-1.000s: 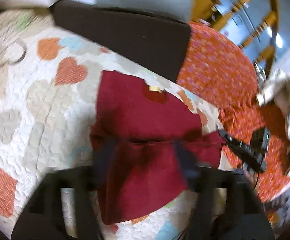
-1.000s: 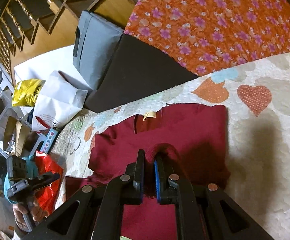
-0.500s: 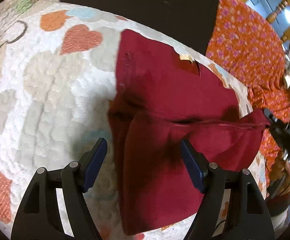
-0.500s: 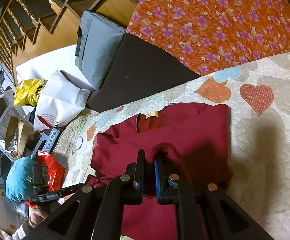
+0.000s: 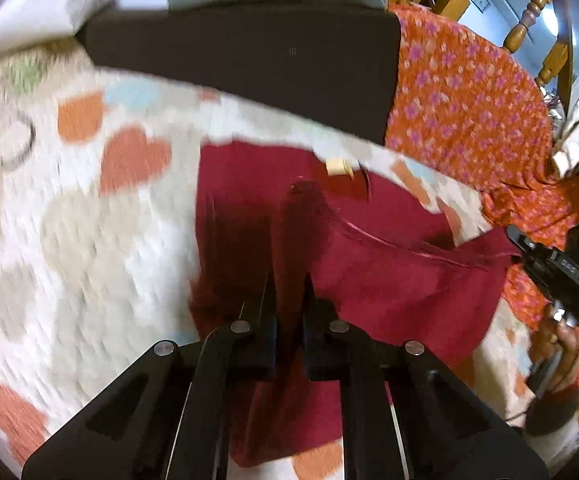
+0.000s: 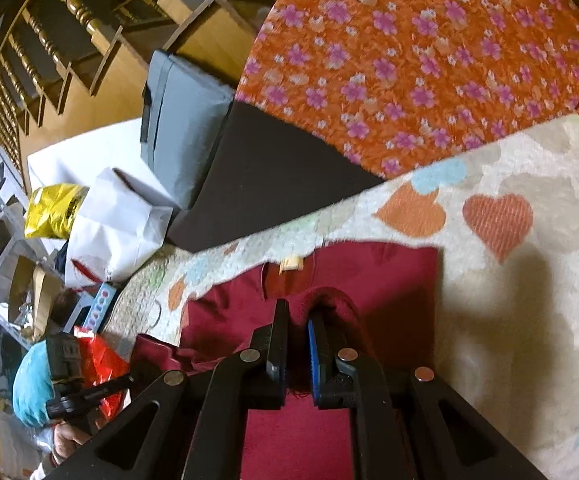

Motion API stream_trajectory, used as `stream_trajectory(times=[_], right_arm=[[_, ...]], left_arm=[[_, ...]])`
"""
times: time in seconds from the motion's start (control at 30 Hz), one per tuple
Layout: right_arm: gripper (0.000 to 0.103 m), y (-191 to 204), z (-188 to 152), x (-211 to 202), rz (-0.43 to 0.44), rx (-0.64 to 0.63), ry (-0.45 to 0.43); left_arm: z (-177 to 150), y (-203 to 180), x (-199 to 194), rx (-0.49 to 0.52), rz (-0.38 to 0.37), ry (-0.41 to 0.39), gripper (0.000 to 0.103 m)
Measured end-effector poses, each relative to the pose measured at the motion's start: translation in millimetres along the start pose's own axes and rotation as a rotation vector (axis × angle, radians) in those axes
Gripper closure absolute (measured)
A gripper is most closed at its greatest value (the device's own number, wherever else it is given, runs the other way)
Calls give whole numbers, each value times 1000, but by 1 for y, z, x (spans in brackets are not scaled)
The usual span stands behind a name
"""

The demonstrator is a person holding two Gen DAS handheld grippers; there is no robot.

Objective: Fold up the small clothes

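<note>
Lifting both pinched edges together should carry the fold over evenly: the left gripper (image 5: 287,280) has just closed on the red shirt (image 5: 389,280), and the right gripper (image 6: 295,332) is clamped on it too. It lies on the heart quilt (image 5: 69,220); nothing blocks the fold, with the dark cushion (image 5: 249,52) well behind.

My two wrist cameras look steeply down from close above along each hand-held gripper, both sharing the maroon garment (image 5: 389,272) (image 6: 369,280), the heart-patterned quilt (image 5: 69,220) (image 6: 509,320) and the orange floral cloth (image 5: 469,120) (image 6: 429,60) beyond.
</note>
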State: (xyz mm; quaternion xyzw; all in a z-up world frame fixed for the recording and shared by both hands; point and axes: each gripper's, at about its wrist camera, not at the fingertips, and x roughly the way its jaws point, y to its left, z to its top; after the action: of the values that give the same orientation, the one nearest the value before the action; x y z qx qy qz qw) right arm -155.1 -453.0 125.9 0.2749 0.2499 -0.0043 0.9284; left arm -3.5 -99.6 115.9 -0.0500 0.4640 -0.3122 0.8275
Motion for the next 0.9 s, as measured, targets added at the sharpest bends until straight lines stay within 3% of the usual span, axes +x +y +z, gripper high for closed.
stream_trajectory(times=[0.23,0.5,0.6,0.67,0.73,0.87,0.9], right_arm=[[96,-8,36,44,-101,-39,-18],[93,-58,50,119,-98,119,19],[92,-68,58,121,-87,171,47],[92,-63,63,112,-72,157,27],[92,-54,65,101,-66,125,7],[89,-42,67,84,-41,132,-42],[83,-39,67,80,-37,131,-61]], left_arm=[[67,0,42,-17,79,-61,96],[88,32,102,-75,137,-19,96],[91,41,100,-106,127,-23,81],[95,46,89,-123,125,-46,61],[97,46,77,-134,128,-75,56],[96,33,66,-110,108,-77,56],[94,28,65,-96,108,-78,56]])
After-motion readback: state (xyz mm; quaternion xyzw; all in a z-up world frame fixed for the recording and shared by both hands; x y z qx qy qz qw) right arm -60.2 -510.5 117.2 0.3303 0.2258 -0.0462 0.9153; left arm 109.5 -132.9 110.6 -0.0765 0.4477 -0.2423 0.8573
